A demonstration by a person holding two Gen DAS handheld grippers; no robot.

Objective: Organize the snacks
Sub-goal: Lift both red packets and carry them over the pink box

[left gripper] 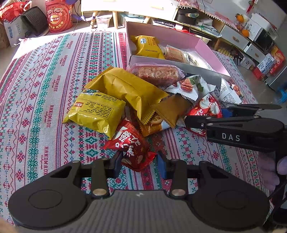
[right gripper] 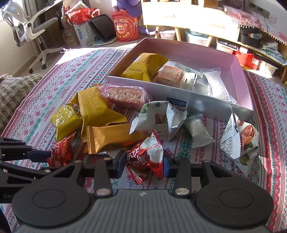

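A pile of snack packets lies on the patterned cloth (left gripper: 44, 89) in front of an open pink box (right gripper: 242, 77). My left gripper (left gripper: 140, 163) is shut on a red snack packet (left gripper: 131, 143) at the near edge of the pile. My right gripper (right gripper: 144, 164) is shut on a red and white snack packet (right gripper: 145, 156); its pads touch both sides. Each gripper also shows in the other view: the right gripper (left gripper: 204, 114) and the left gripper (right gripper: 48, 162). The box holds a yellow packet (right gripper: 143, 66), a biscuit pack (right gripper: 168, 75) and clear wrappers.
The pile holds yellow packets (left gripper: 96, 113), gold packets (right gripper: 111, 136), a crisp bar in clear wrap (right gripper: 123, 95) and white nut packets (right gripper: 238, 138). A cushion (right gripper: 16, 89) lies at the left. An office chair (right gripper: 34, 26), bags (left gripper: 59, 16) and cabinets (left gripper: 251, 37) stand beyond the cloth.
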